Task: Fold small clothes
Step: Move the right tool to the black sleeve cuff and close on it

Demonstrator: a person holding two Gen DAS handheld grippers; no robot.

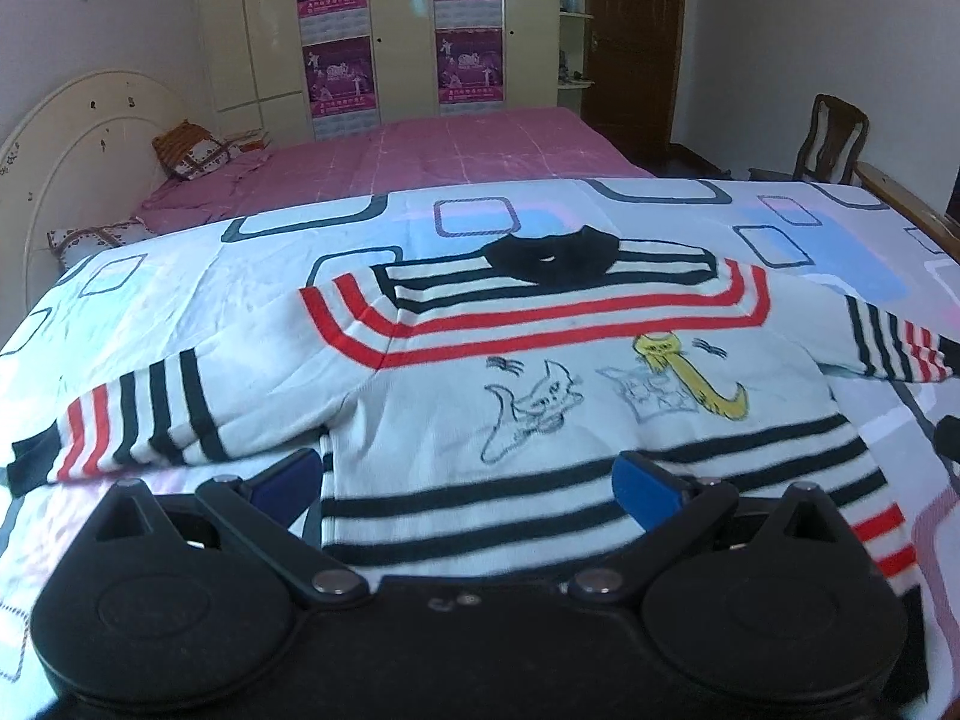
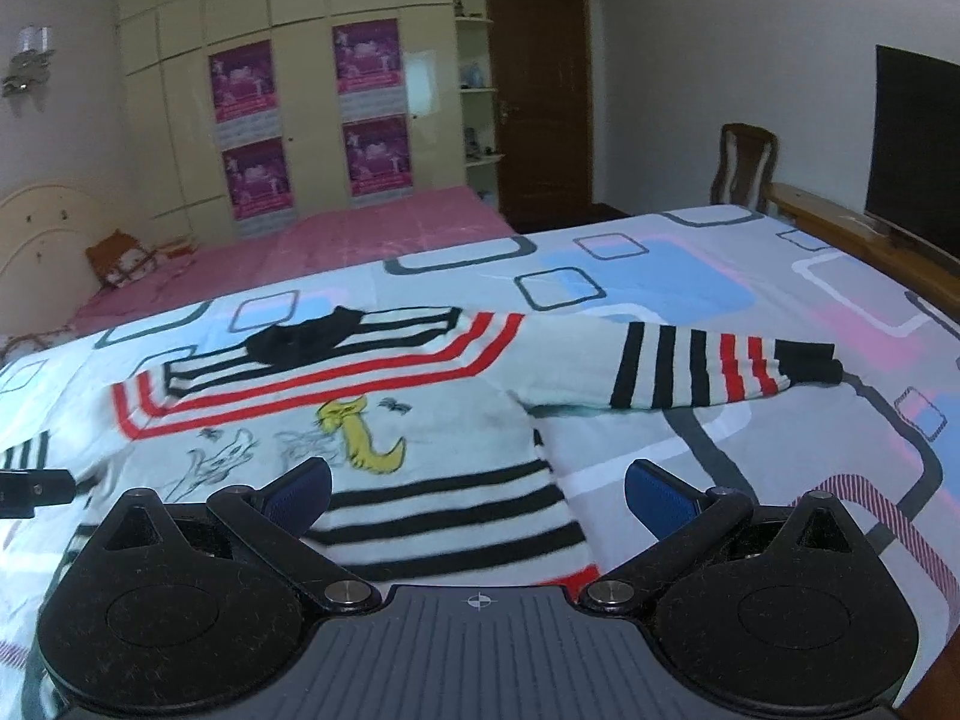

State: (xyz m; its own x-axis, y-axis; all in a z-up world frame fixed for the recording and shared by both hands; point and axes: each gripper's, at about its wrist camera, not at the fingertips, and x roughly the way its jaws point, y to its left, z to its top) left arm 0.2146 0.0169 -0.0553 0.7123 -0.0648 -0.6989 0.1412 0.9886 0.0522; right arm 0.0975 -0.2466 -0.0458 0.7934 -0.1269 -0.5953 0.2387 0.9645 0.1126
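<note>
One small striped sweater (image 1: 540, 384) with cat drawings lies spread flat, face up, on the patterned bedsheet (image 1: 180, 300), its hem just ahead of both claws. Our left gripper (image 1: 468, 486) hovers with fingers apart over the hem's left part; our right gripper (image 2: 480, 495) is likewise spread wide, straddling the hem's right corner. Neither holds cloth. We judge the fold has not begun: each claw should pinch a hem corner cleanly, catching both layers, then lift evenly toward the black collar (image 1: 549, 255). Beyond our right claw, the right sleeve (image 2: 720, 366) stretches sideways. The hem's nearest edge hides beneath both gripper bodies.
</note>
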